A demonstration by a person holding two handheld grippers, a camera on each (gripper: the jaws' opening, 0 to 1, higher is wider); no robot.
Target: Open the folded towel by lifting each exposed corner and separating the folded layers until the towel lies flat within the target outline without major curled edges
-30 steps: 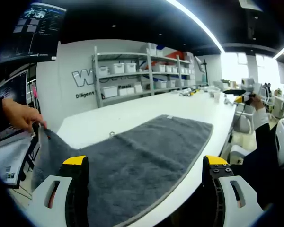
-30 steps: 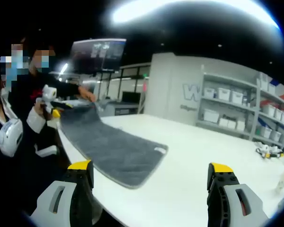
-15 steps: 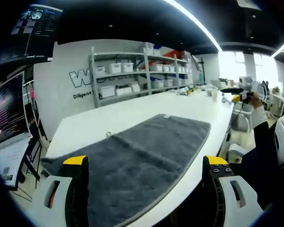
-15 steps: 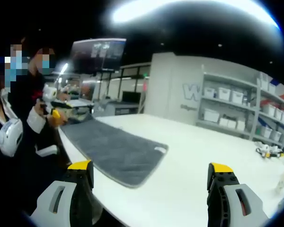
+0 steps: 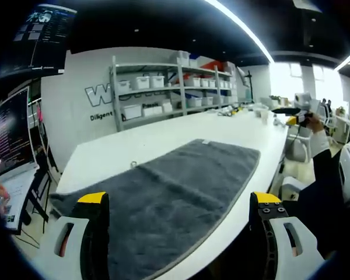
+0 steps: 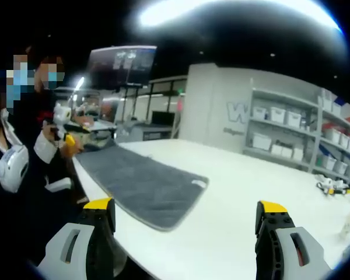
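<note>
In the left gripper view, far left: a monitor (image 5: pixel 10 137) w/ dark screen, a second screen (image 5: pixel 41 32) hung high above it. Wall behind carried large lettering, partly hidden by a shelving rack (image 5: pixel 163 87) loaded w/ white bins. The white table (image 5: pixel 134 146) ran from near the camera toward the back right. On it lay the grey towel (image 5: pixel 169 198), spread flat in one layer as far as could be seen, its near long edge running along the table's front edge, a small white label at the far short end. No curled corners visible; nearest part hidden behind the jaws. The left gripper (image 5: pixel 178 233) sat above the towel's near part, jaws wide apart, yellow-tipped, nothing betw. them; touching the cloth or not, couldn't tell. At right of this view the right gripper (image 5: pixel 294 114) showed in a person's hand, well apart from the towel, off the table's side; too small to read its jaws there.

In the right gripper view, left side: a person in dark clothes w/ white cuffs, holding the left gripper (image 6: pixel 67 137) at the towel's (image 6: pixel 143 186) far end. Towel lay flat along the table (image 6: pixel 251 198) edge, label end nearest centre. Screen (image 6: pixel 121 65) mounted above, rack (image 6: pixel 291 134) w/ bins at right, small items at far right on the tabletop, too blurred to tell. The right gripper (image 6: pixel 186 233) was released, jaws spread wide, empty, held above the table, off the towel's near end.
</note>
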